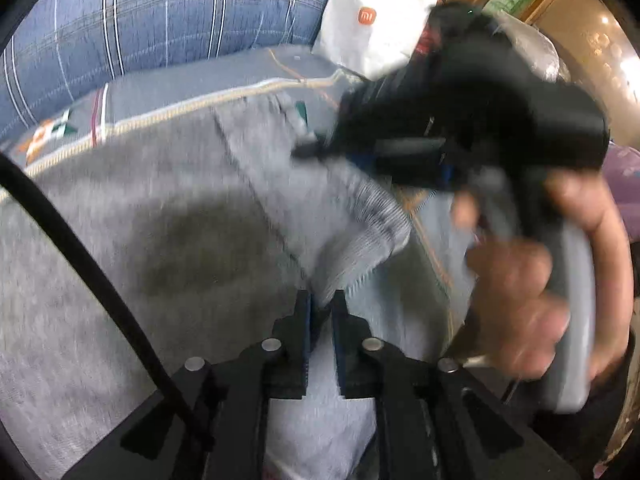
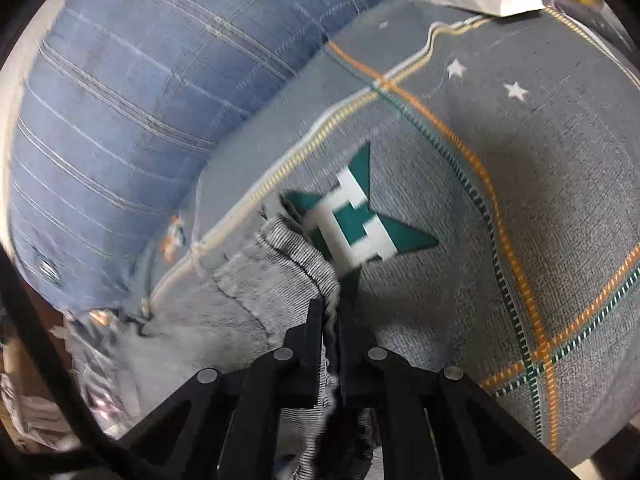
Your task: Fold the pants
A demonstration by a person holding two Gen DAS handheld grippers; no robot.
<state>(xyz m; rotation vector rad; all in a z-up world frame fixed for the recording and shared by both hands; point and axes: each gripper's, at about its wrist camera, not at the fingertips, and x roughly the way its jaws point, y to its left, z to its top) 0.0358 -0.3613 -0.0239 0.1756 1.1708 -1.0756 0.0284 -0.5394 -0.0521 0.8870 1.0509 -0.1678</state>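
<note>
Right gripper (image 2: pixel 330 312) pinches the ribbed cuff of the grey pants (image 2: pixel 240 300); left gripper (image 1: pixel 322 304), jaws narrowly apart, has pants fabric between them. Pants lie on the patterned bedsheet (image 2: pixel 560 200). No finished fold visible; folding largely remains.

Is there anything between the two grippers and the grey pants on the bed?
Nothing visible. The right gripper is shut on the ribbed edge of the pants. The left gripper has pants fabric between its fingers.
</note>
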